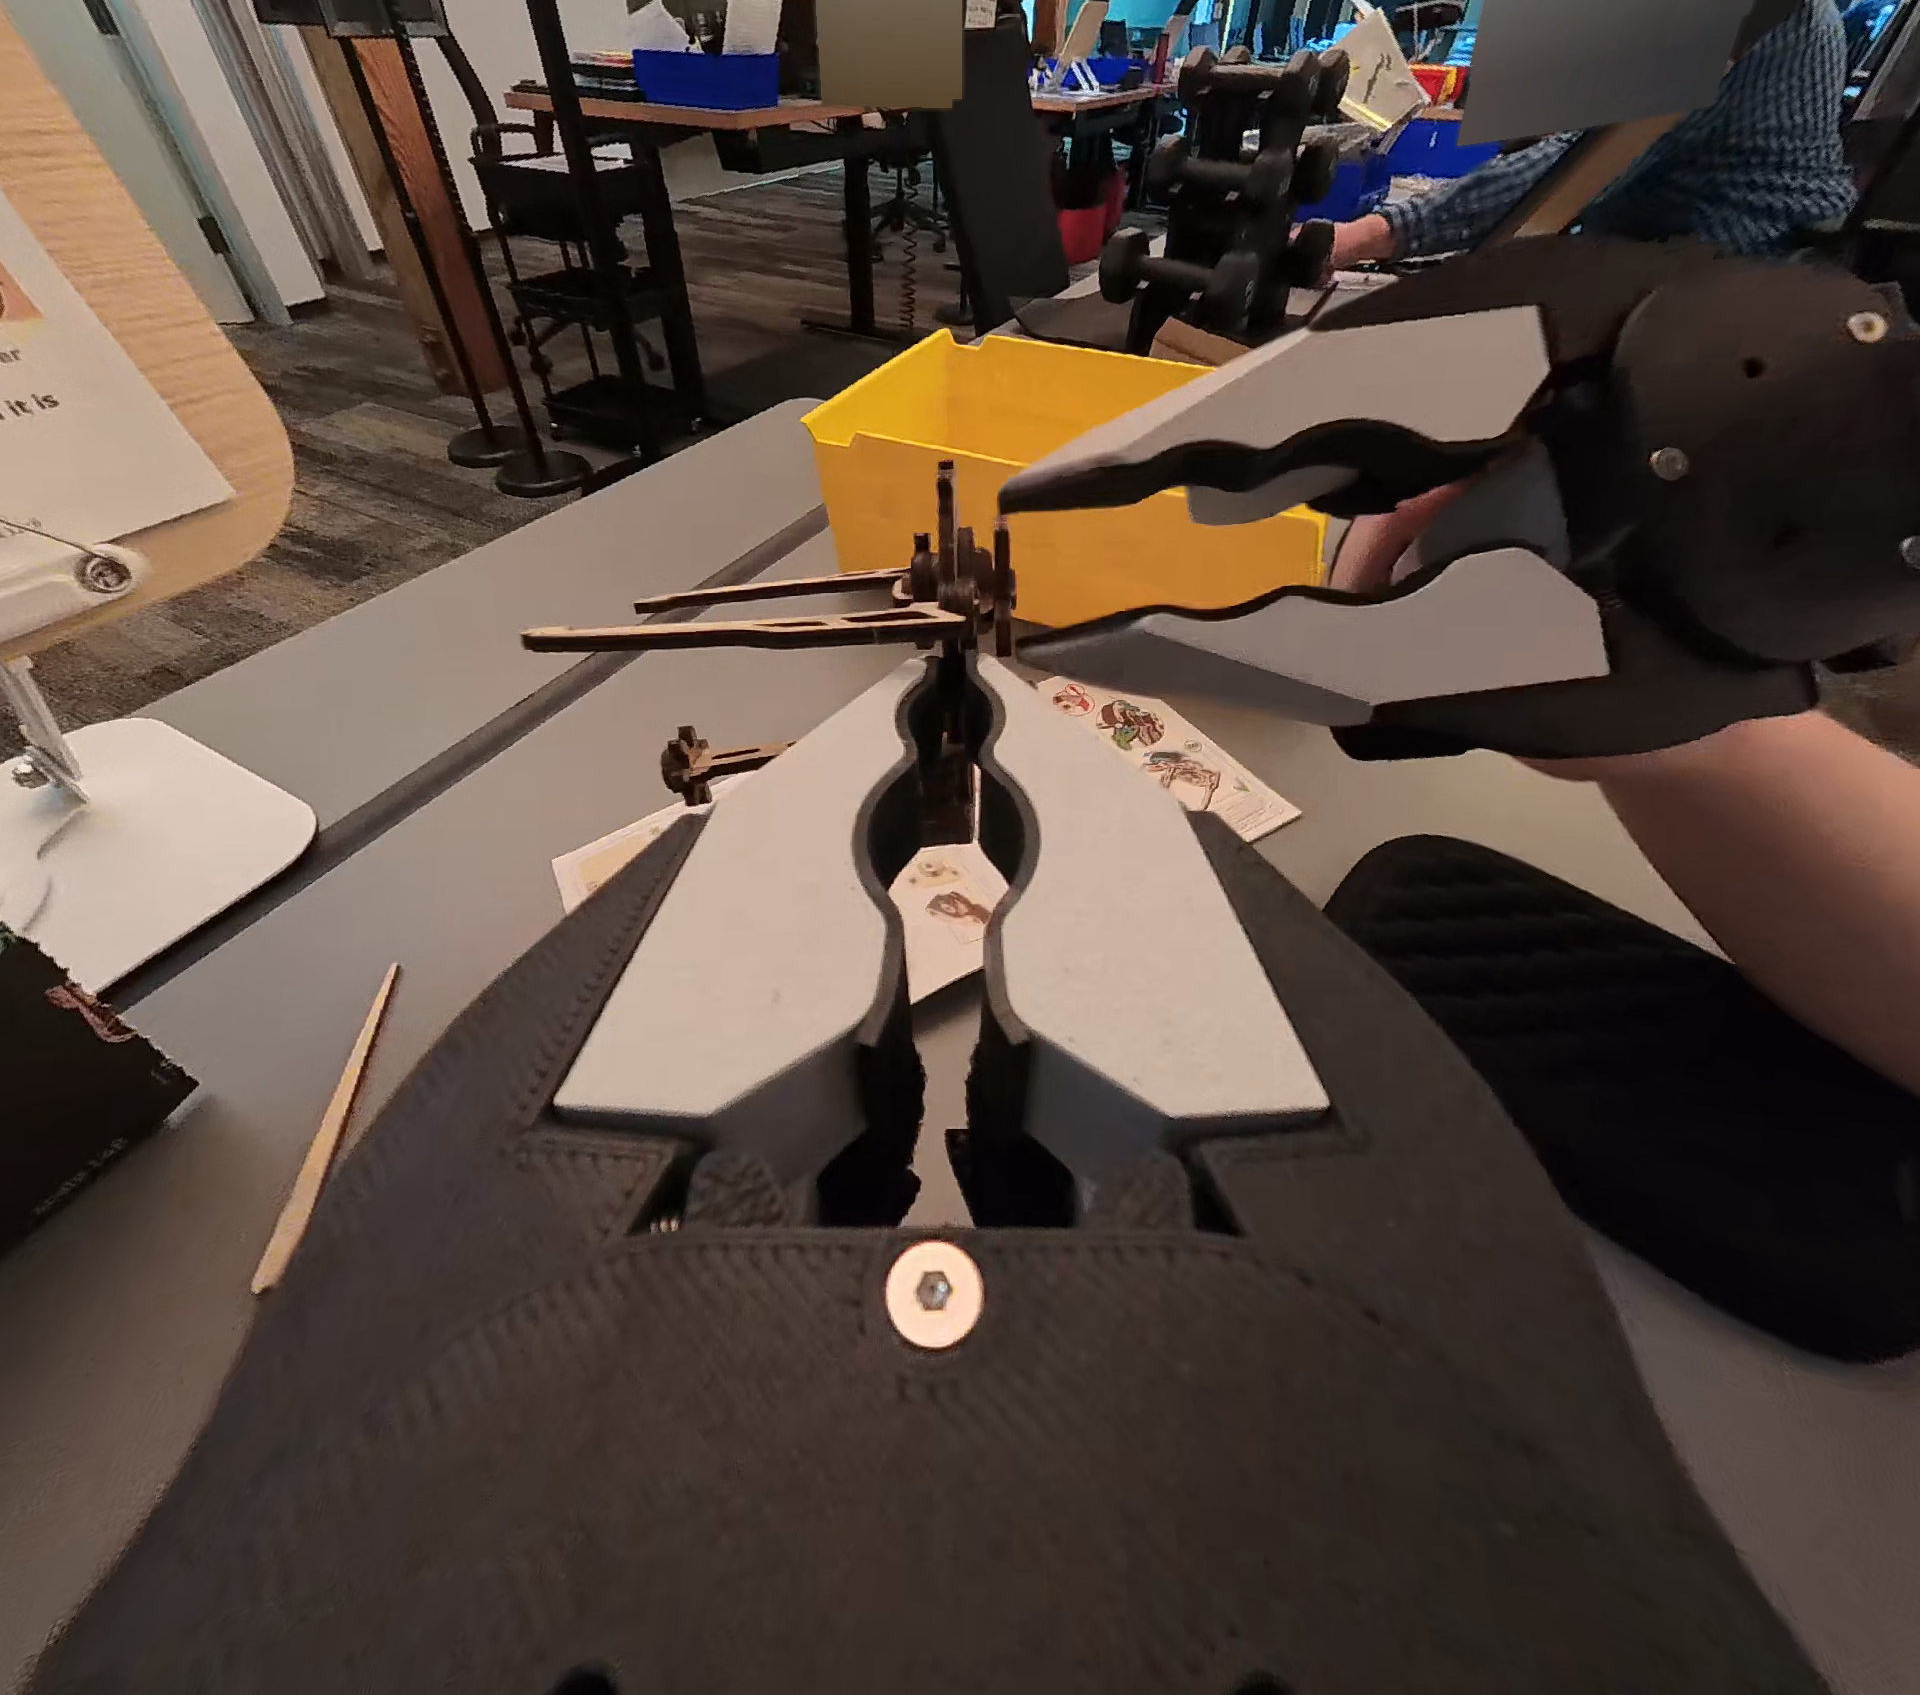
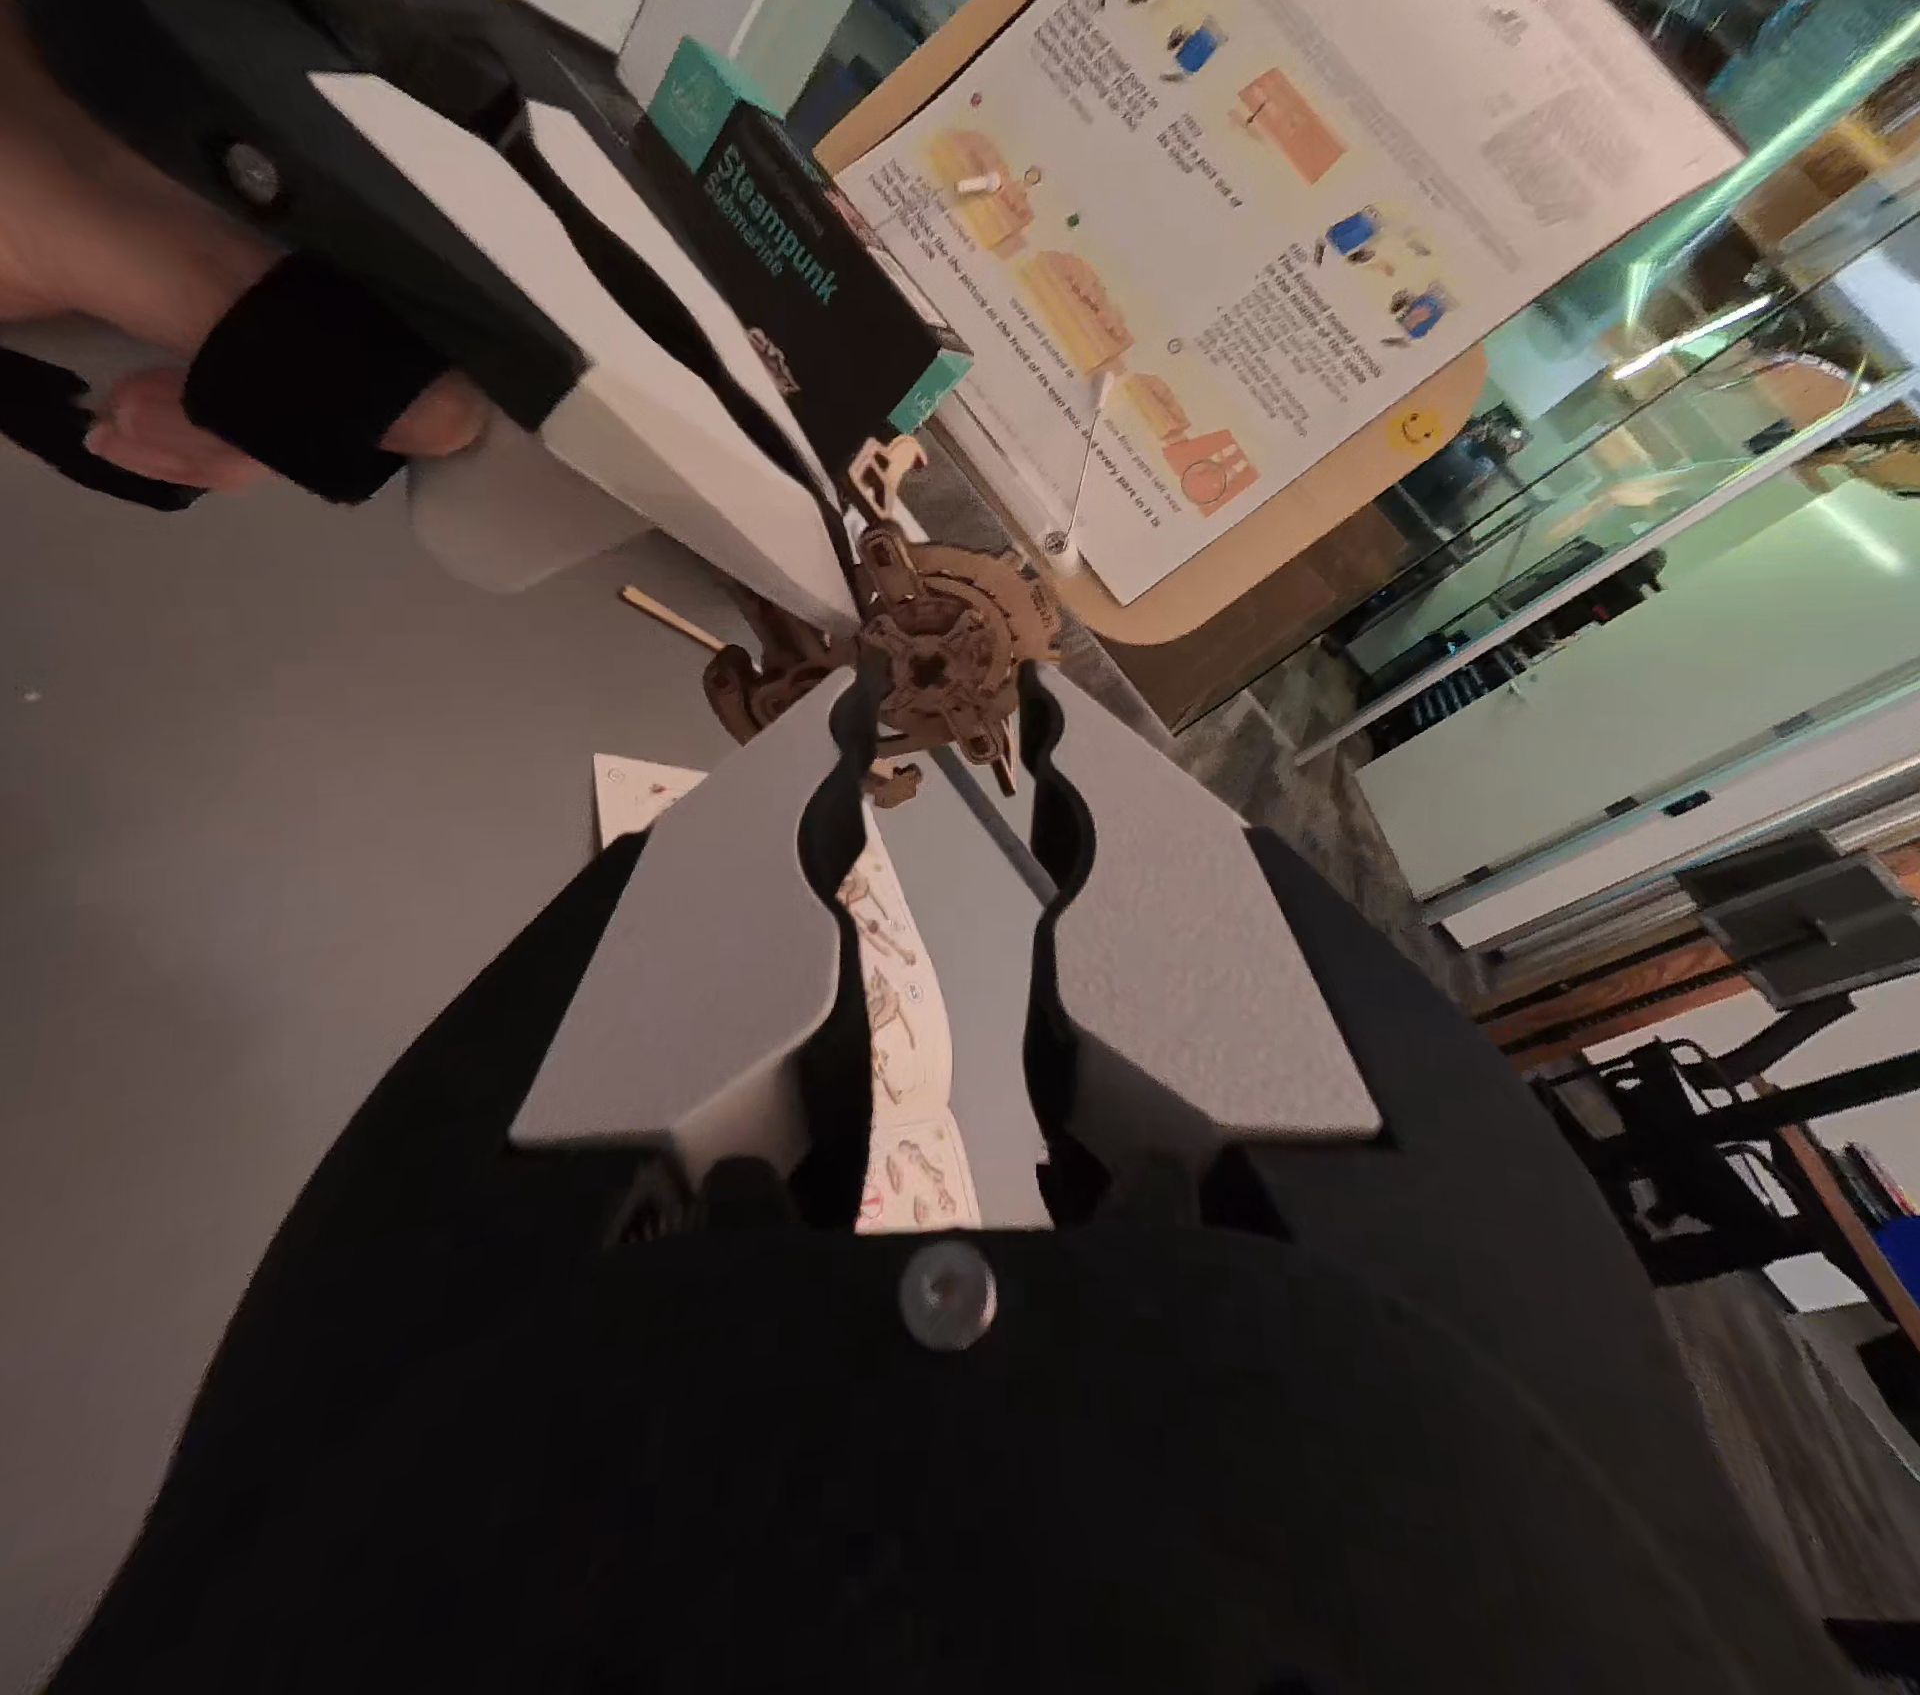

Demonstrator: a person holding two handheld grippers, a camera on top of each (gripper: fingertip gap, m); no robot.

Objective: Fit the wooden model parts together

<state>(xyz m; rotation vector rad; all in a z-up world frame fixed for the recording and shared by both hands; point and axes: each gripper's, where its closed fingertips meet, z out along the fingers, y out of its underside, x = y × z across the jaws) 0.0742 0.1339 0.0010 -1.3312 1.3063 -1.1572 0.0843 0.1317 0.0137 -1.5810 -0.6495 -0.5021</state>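
Left gripper (image 1: 948,669) clenched on the wooden model (image 1: 940,596) — right gripper (image 1: 1008,575), at 3 o'clock, fingertips spread around its hub.

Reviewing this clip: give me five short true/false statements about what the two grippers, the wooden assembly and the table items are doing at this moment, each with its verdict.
1. The left gripper is clamped on the wooden assembly. True.
2. The right gripper is shut tight on a toothpick. False: its fingers stand apart around the assembly's end.
3. A yellow bin stands behind the assembly. True.
4. The thin wooden stick is held in a gripper. False: it lies loose on the table.
5. Printed instruction sheets lie under the work area. True.
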